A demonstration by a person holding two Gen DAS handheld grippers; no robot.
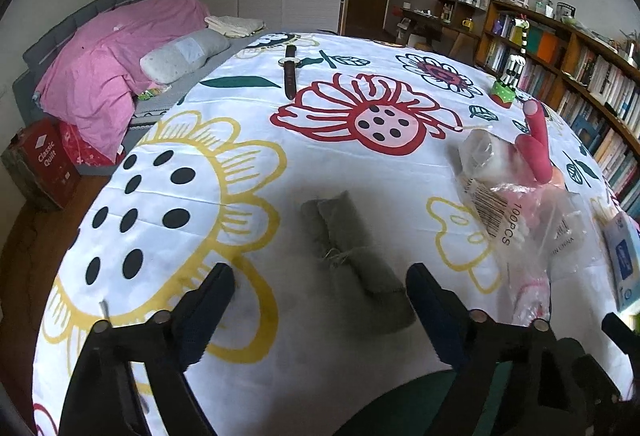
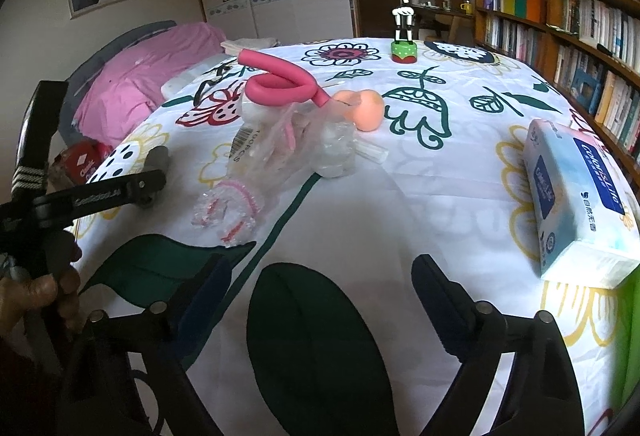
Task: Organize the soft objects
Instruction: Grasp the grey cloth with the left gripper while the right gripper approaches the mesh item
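Observation:
A folded grey cloth [image 1: 354,256] lies on the flowered tablecloth [image 1: 320,164], its near end between the open jaws of my left gripper [image 1: 320,278]; the pads do not press on it. To its right sit a clear bag of cotton swabs [image 1: 516,212] and a pink foam tube [image 1: 536,144]. In the right wrist view the pink foam tube [image 2: 280,84] curls over the plastic bag [image 2: 288,140], a peach-coloured soft ball [image 2: 366,110] lies behind, and a crumpled pink-trimmed plastic cap [image 2: 230,212] lies nearer. My right gripper [image 2: 322,276] stands open over bare cloth. The left gripper's body [image 2: 80,196] shows at the left, held by a hand.
A tissue pack [image 2: 576,200] lies at the right. A zebra-striped toy on a green base [image 2: 403,36] stands at the far edge. A wristwatch [image 1: 290,70] lies far back. A bed with a pink quilt [image 1: 116,64] is left, bookshelves [image 1: 580,76] right.

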